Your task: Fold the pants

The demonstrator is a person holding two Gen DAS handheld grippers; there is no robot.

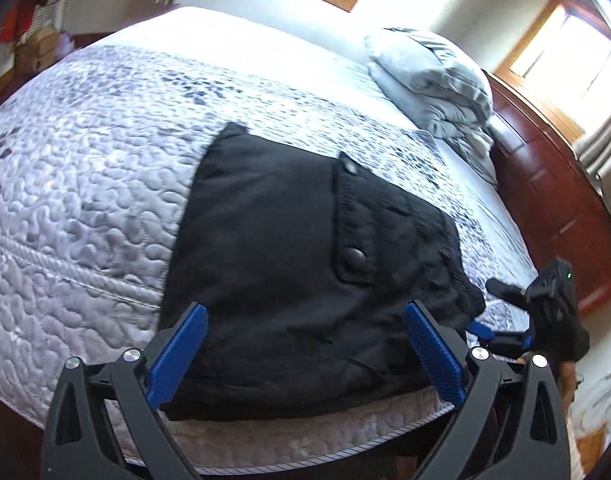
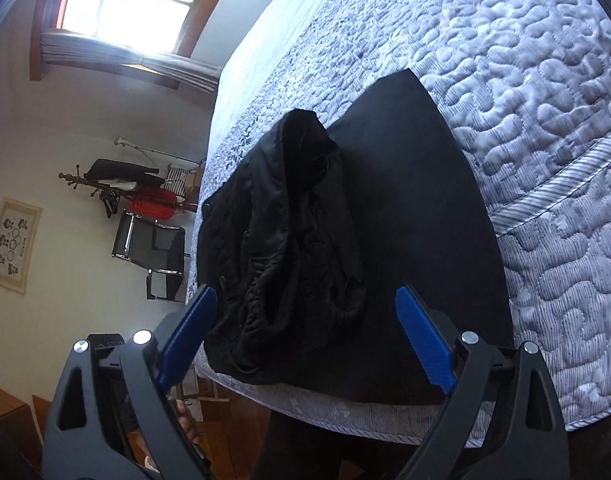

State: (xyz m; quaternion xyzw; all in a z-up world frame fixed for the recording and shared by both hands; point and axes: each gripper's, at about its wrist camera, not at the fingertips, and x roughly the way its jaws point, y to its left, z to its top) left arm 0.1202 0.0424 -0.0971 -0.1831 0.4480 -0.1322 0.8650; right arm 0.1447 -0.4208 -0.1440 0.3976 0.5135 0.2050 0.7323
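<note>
Black pants [image 1: 285,240] lie folded into a compact rectangle near the front edge of the quilted bed [image 1: 85,200]. A pocket flap with a snap button [image 1: 356,258] faces up. My left gripper [image 1: 305,308] hovers open over the near edge of the pants, its blue pads [image 1: 177,356] wide apart and touching nothing. In the right wrist view the same pants [image 2: 405,220] show a bunched, crumpled part [image 2: 297,220] on their left side. My right gripper [image 2: 305,292] is open above that end, holding nothing. Its black housing [image 1: 553,300] shows at the bed's right corner.
A folded grey blanket [image 1: 433,84] sits at the far right of the bed, beside dark wooden furniture [image 1: 553,200]. Off the bed stand a black chair [image 2: 153,248] and a coat rack [image 2: 125,188] with clothes. The quilt [image 2: 545,120] stretches out beyond the pants.
</note>
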